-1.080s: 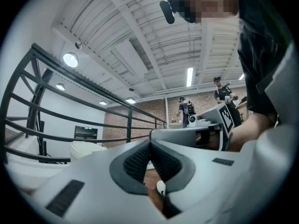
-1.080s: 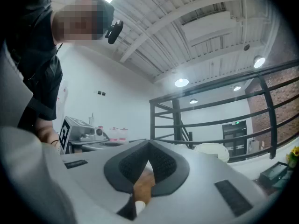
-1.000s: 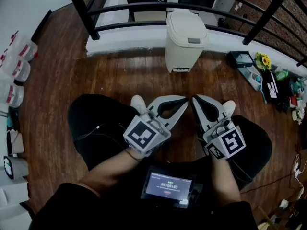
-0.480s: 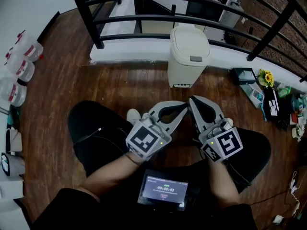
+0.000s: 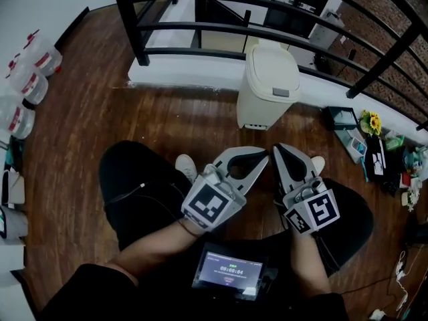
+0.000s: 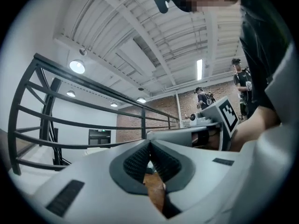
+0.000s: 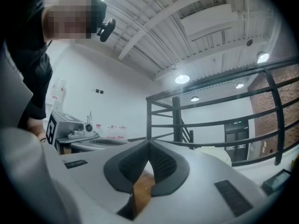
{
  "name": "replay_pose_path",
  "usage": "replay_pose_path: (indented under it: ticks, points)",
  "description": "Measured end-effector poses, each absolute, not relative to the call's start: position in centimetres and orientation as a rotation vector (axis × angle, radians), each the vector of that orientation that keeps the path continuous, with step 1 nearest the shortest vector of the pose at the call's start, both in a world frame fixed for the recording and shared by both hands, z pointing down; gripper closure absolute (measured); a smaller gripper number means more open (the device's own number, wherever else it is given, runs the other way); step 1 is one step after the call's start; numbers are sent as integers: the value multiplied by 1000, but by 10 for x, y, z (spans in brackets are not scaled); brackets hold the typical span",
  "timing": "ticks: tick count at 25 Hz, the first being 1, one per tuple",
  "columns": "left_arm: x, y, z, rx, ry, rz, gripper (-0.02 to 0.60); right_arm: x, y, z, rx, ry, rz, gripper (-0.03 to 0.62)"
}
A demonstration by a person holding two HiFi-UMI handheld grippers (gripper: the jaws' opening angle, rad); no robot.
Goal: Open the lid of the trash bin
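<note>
The cream trash bin (image 5: 270,89) stands upright on the wooden floor against the white ledge, its flat lid (image 5: 275,67) down. My left gripper (image 5: 265,154) and right gripper (image 5: 277,148) are side by side just short of the bin's base, tips nearly touching each other. Both are shut with nothing between the jaws. In the left gripper view the dark pads (image 6: 140,160) meet at the left gripper's (image 6: 149,143) tip. The right gripper view shows the right gripper (image 7: 149,146) closed the same way, with the bin (image 7: 215,154) beyond it to the right.
A black metal railing (image 5: 200,29) runs behind the bin above the white ledge (image 5: 187,72). Plastic bottles (image 5: 27,79) line the left wall. Small items and a yellow flower (image 5: 372,123) lie at the right. A screen device (image 5: 231,271) rests on the person's lap.
The head view has shifted, so the bin sits lower and further right in the picture. Both grippers stay shut and have edged a little nearer to the bin's base.
</note>
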State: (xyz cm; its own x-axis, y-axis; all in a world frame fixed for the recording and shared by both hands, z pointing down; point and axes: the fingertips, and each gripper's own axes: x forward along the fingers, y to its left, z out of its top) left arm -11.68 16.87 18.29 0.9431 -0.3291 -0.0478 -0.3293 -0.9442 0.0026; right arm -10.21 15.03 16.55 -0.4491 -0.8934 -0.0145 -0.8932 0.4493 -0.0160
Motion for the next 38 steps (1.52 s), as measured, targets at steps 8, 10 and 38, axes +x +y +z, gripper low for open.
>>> replay_pose_path:
  ticks: [8,10,38]
  points:
    - [-73,121,209,-3128,616,0,551,-54,111,186,-1559,2672,-27,582]
    - [-63,105,209,-3131,651,22,552,-45,97,187,-1531,2695,-21,582]
    - [49,42,208,-2894,929,-61,551,69,27,187,-1106,2894,-39,582]
